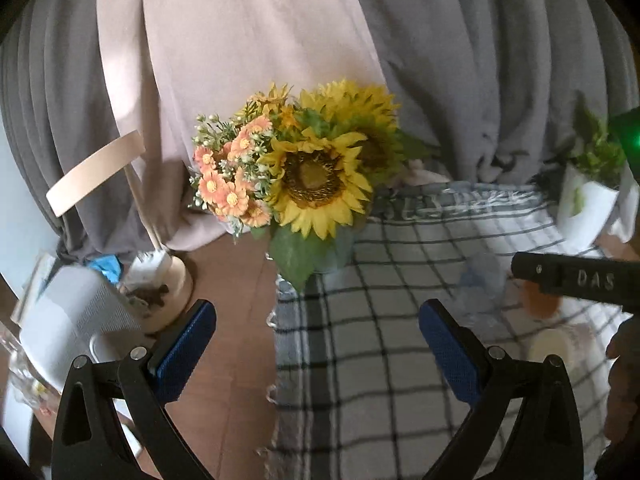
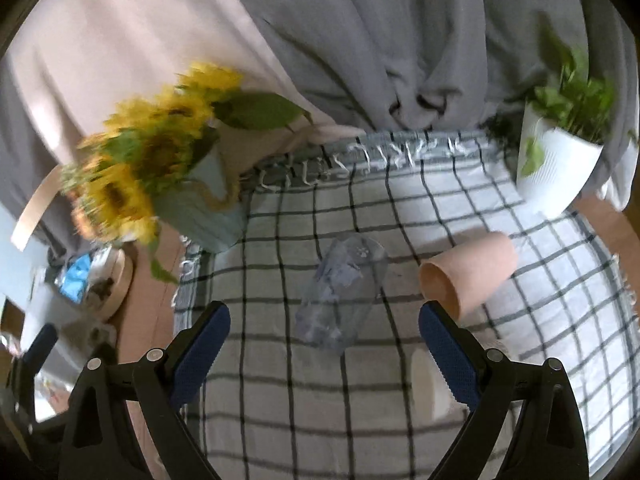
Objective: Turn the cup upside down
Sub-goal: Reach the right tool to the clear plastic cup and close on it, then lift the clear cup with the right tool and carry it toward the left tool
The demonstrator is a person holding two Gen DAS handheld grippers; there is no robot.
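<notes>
Right claw point(image 2: 324, 344) open; one pink cup point(image 2: 468, 274), one clear cup point(image 2: 340, 292) lying.

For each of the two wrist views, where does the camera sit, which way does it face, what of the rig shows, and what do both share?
Left wrist: sits behind the open left gripper, facing the sunflower bouquet at the checked cloth's left edge; the right gripper's black body enters at right.
Right wrist: sits behind the open right gripper, looking down over the cloth at a clear cup and a pink cup, both lying on their sides.
Shared: bouquet, cloth, white potted plant, grey curtain, both cups.
</notes>
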